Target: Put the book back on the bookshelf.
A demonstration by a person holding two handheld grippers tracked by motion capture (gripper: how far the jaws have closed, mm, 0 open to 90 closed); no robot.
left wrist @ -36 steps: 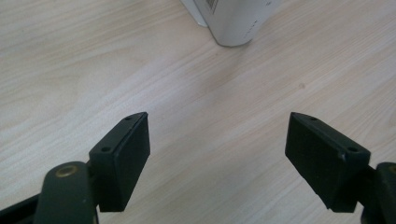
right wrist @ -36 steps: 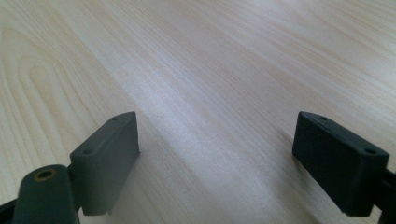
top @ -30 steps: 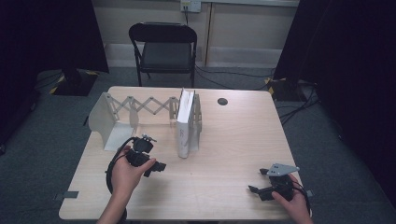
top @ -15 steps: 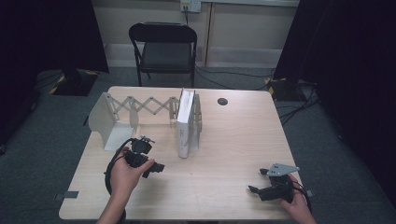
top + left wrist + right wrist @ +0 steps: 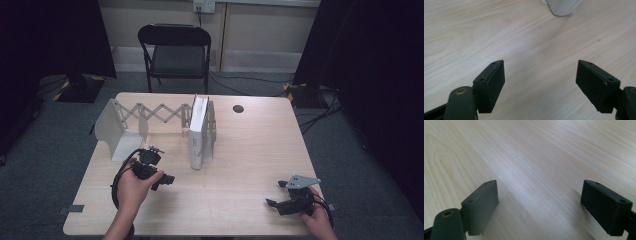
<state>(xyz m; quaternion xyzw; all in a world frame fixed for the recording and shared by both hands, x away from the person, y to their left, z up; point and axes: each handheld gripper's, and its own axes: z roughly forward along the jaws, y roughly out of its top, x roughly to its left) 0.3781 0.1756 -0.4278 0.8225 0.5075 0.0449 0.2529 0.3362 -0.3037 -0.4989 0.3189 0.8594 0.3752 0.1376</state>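
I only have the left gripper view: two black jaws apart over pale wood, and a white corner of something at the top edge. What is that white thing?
Observer: A white book standing upright on the light wooden table, with the right-hand end plate of a pale expanding scissor-lattice book rack just behind it.
Operator: Is anything else in that rack?
Observer: No; between the book and the rack's left end plate there is only the lattice.
Operator: Where is my other gripper?
Observer: The right gripper sits near the table's front right corner, well apart from the book.
Operator: Holding anything?
Observer: No; the right gripper view shows its jaws apart with bare wood between them.
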